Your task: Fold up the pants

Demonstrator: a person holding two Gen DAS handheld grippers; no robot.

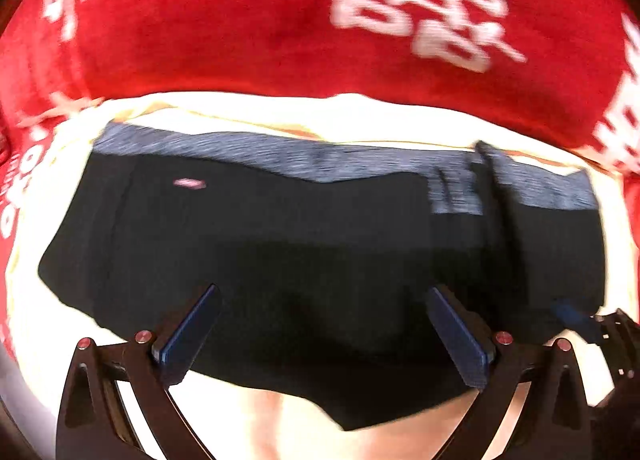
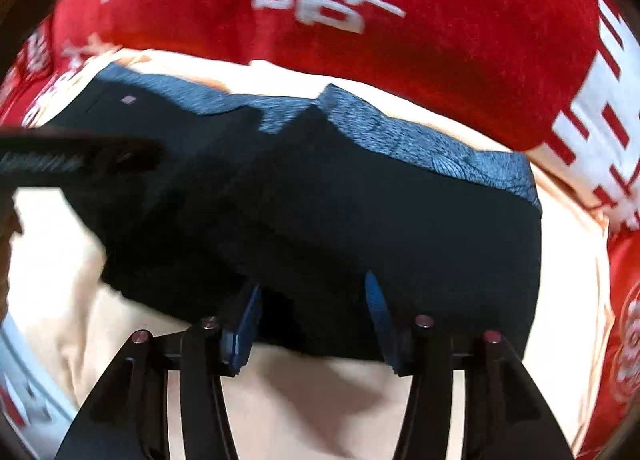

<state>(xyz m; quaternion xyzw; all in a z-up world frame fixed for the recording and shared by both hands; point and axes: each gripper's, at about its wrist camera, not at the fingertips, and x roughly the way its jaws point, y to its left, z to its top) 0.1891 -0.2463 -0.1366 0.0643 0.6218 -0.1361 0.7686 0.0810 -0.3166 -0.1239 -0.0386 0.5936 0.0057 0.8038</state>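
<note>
Surface is a cream sheet (image 1: 360, 108) spread flat, bordered on the far side and both flanks by a red blanket (image 1: 224, 32) printed with large white characters; beyond that only dark lens corners, so nothing of the room is readable. One pair of pants (image 1: 280, 244), black with a heathered grey-blue waistband (image 1: 304, 160), lies folded into a compact wide block on the cream sheet, waistband along the far edge, near edge closest to both cameras. One small pink label (image 1: 189, 183) sits on the black fabric near the left end. Two grippers in play. The left gripper (image 1: 322, 324) has its blue pads spread wide over the near part of the pants, nothing pinched between them: released. The right gripper (image 2: 312, 312) also has its jaws parted, narrower gap, tips above the near edge of the pants, pads not pressing on the cloth that I can see; whether the tips touch the fabric I can't tell. Each wrist view catches the other gripper's black frame at the frame edge, cut off. Motion blur smears both views, worse in the left; layer count in the fold is not readable, and black fabric hides the creases.
</note>
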